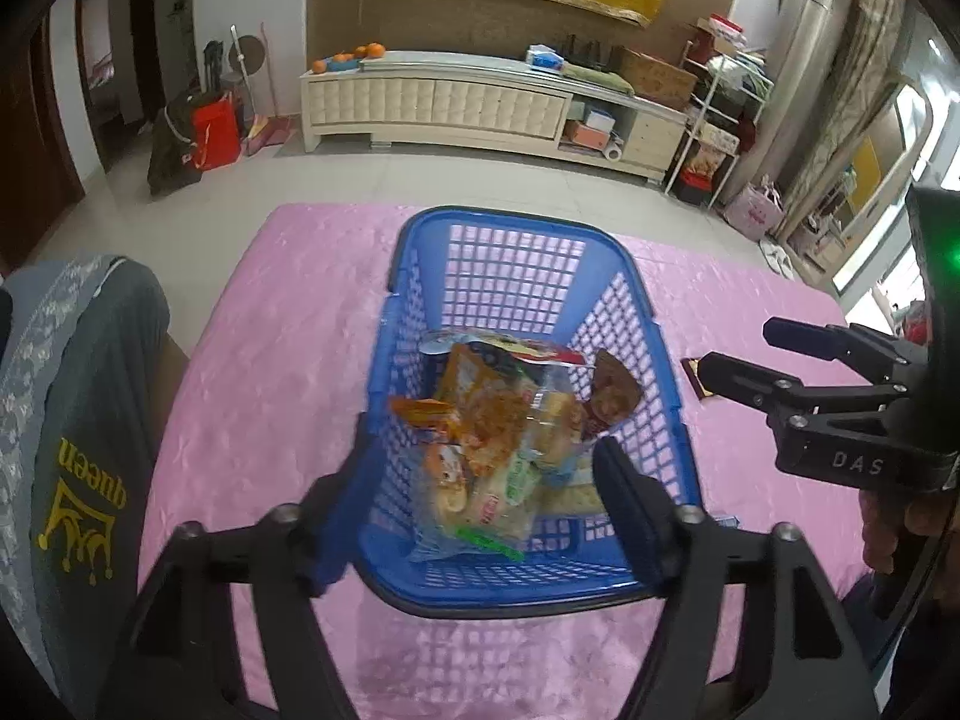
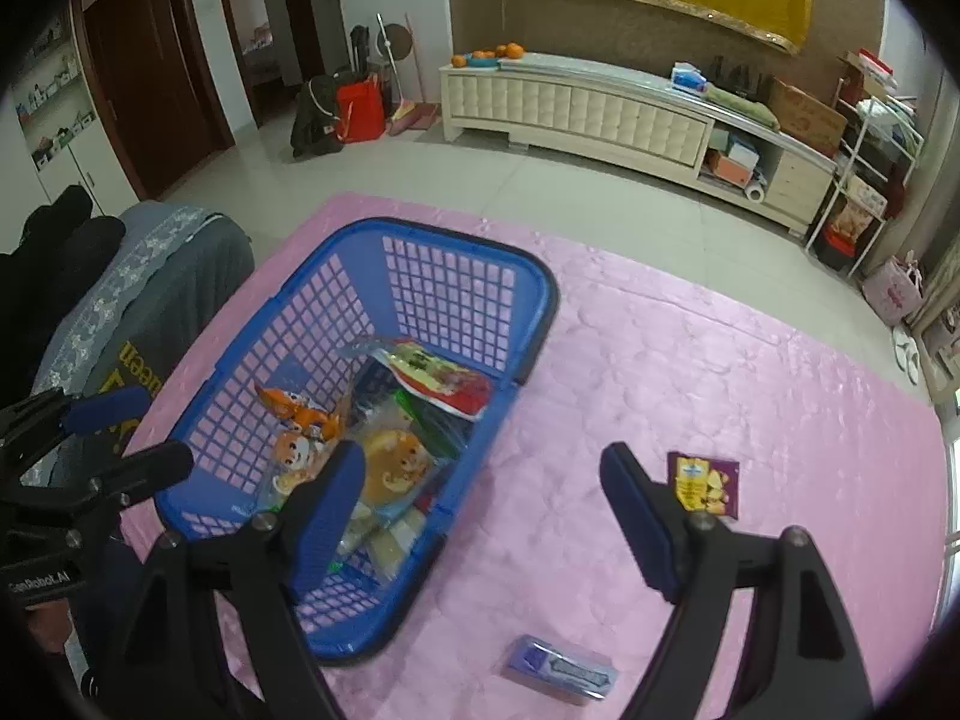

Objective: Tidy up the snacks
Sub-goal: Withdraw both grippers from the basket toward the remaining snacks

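From the left wrist view, my left tool (image 1: 480,480) hangs tilted down over the near end of the blue basket (image 1: 420,276), which sits on the pink-covered worktop (image 1: 270,330). Its jaws stand open with nothing between the pads; the left finger is outside the basket's near-left wall and the right finger is over the inside, above the heap of snack packets (image 1: 504,438). Left of the basket there is a bare strip of pink cover before the worktop edge, where a grey cushion (image 1: 90,408) printed with "queen" lies. To the right, the right tool (image 1: 738,357) reaches in from the frame's edge, pointing toward the basket's right wall, jaws apart and empty. A small dark packet (image 1: 699,381) lies on the cover just below its tips.

From the right wrist view, the right tool (image 2: 480,492) is tilted down with jaws wide, gripping nothing. Its left finger overlaps the basket's near-right rim (image 2: 540,300); its right finger is over open cover. The purple snack packet (image 2: 705,483) lies flat just beside that right finger. A blue-grey packet (image 2: 561,669) lies near the bottom edge, apart from the basket. Right of the basket the cover is wide and bare up to the far edge. The left tool (image 2: 129,432) shows at the left, beside the basket's left wall.
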The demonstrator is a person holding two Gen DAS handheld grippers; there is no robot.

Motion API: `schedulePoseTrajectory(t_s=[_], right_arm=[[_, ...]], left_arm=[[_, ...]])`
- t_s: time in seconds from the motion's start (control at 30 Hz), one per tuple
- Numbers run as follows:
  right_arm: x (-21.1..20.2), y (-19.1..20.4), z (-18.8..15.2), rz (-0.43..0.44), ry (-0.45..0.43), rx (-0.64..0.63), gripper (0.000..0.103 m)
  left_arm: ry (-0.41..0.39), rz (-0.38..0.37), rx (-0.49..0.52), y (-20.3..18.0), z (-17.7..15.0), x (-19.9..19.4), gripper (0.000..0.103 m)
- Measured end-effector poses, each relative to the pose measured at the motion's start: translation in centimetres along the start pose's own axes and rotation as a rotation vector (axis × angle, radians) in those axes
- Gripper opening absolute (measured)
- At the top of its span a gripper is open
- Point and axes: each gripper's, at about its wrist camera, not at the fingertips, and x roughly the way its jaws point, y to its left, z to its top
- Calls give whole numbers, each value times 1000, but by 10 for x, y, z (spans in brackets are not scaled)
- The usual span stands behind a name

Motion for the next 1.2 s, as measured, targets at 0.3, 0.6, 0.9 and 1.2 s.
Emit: schedulePoseTrajectory(t_s=[0.3, 0.6, 0.9, 1.2], right_arm=[[-24, -51, -22, -30, -12, 52, 84], [-30, -110, -47, -63, 10, 134, 85], [-19, -157, -68, -79, 52, 178, 86], [5, -191, -84, -55, 102, 219, 86]], left_arm=[[-4, -7, 85, -52, 4, -1, 77], [22, -34, 179, -115, 4, 16, 77], [59, -47, 264, -174, 1, 47, 79], [133, -48, 281, -200, -6, 86, 79]])
